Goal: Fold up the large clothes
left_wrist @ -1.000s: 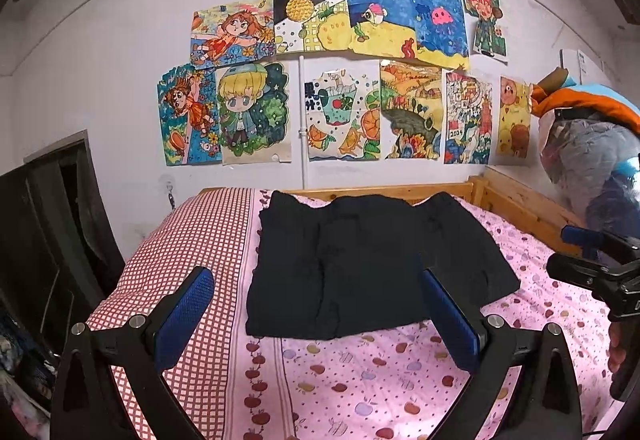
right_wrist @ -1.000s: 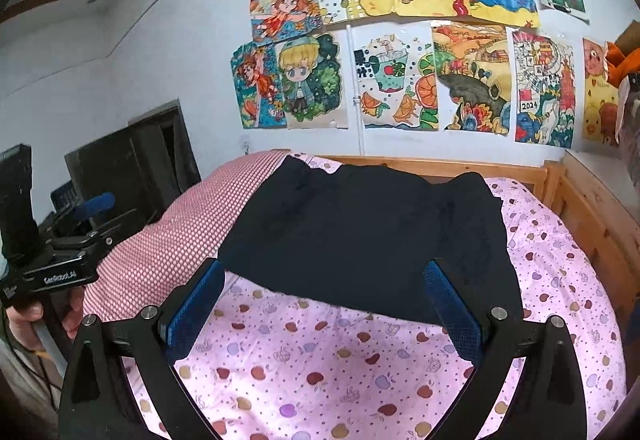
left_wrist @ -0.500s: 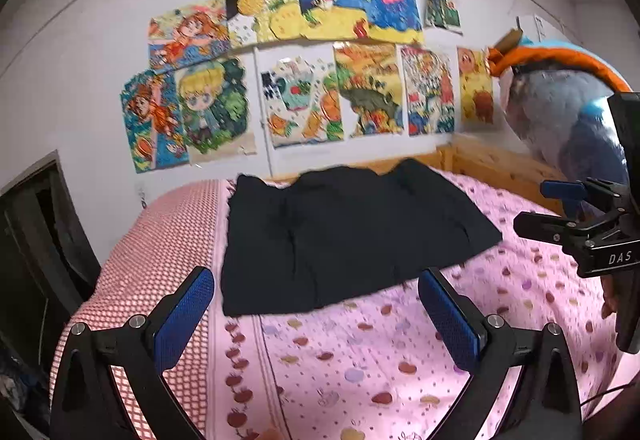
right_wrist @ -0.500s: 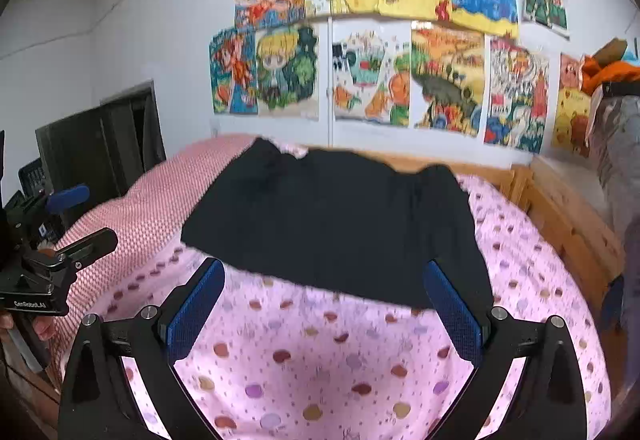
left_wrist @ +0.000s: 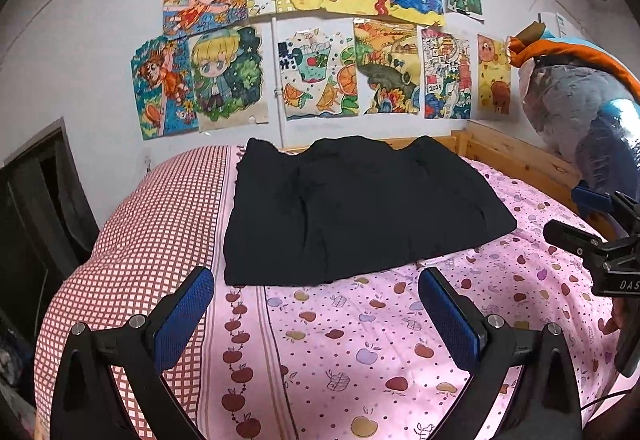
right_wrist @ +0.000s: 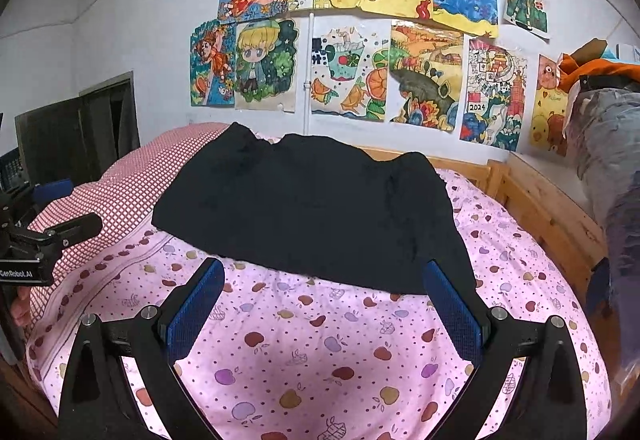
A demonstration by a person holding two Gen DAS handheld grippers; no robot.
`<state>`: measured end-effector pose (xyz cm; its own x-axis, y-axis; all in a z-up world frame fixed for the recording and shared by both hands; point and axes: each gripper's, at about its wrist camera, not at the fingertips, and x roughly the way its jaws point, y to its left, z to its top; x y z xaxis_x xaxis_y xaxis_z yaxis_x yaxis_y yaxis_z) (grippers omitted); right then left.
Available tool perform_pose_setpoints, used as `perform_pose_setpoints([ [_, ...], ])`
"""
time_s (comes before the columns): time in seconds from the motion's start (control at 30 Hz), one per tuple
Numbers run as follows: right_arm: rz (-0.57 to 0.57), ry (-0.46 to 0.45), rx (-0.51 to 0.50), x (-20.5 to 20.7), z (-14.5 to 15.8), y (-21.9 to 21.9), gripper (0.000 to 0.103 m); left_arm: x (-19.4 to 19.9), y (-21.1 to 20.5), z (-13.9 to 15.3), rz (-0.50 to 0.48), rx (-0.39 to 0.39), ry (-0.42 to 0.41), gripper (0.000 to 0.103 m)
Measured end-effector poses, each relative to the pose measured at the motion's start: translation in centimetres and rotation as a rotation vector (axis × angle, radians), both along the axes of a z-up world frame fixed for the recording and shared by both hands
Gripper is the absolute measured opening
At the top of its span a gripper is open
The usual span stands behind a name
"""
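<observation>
The black garment [left_wrist: 352, 212] is lying spread across the head end of the bed [left_wrist: 360, 340], its left edge overlapping the red checked blanket [left_wrist: 152, 224], its near hem facing the foot. Both tools are hovering short of it: the left gripper [left_wrist: 316, 316] is gaping wide with nothing between its blue pads, and the right gripper [right_wrist: 320, 312] is gaping empty too. Risk ahead, I'd say: the fabric is dark and already layered, so a pinch at the hem may be catching only the top layer, or dragging the sheet up with it.
</observation>
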<state>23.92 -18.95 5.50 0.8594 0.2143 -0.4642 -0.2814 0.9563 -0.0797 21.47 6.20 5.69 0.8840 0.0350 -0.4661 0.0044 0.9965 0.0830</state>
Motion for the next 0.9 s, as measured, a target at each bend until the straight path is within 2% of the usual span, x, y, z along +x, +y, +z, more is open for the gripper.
perform_pose_setpoints([
  [0.9, -0.002, 0.034, -0.015, 0.42, -0.47, -0.24, 0.098, 0.2, -0.49, -0.42, -0.028, 0.011, 0.034, 0.103],
])
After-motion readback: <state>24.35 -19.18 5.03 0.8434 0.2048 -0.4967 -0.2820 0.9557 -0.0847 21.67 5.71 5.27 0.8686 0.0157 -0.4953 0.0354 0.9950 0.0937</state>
